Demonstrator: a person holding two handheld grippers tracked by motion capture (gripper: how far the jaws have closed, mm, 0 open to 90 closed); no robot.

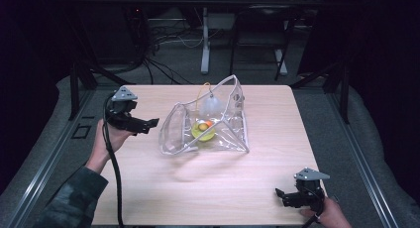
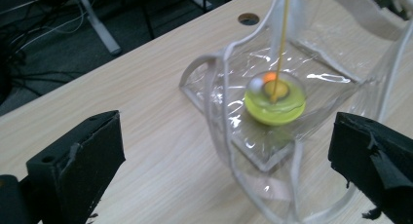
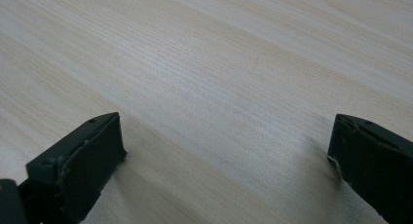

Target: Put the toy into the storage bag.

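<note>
A: Largest item first?

B: Table, light wood, rectangular, with a round hole in its surface beyond the bag, seen in the left gripper view.

A: Next?

B: Clear plastic bag with white edging, standing open at the middle of the table, slightly toward the far side. Its walls are transparent, so the contents are plain to see.

A: Contents?

B: One yellow-green bowl on the bag's floor, holding an orange ball and a duller, greyish one just beside it. A pale rounded object sits behind the bowl, toward the far wall; I cannot tell what it is. A thin yellow cord runs upward above the bowl.

A: Grippers?

B: Left gripper, held in a hand at the left side of the table, pointing right at the bag. Jaws wide apart, nothing between them. It hangs near the bag's left end but is not touching it. In its own view the bowl lies ahead, between the two jaws and well beyond their tips.

A: The other?

B: Right gripper, at the near right corner, well apart from the bag, low over bare wood. Jaws likewise spread wide, holding nothing.
</note>
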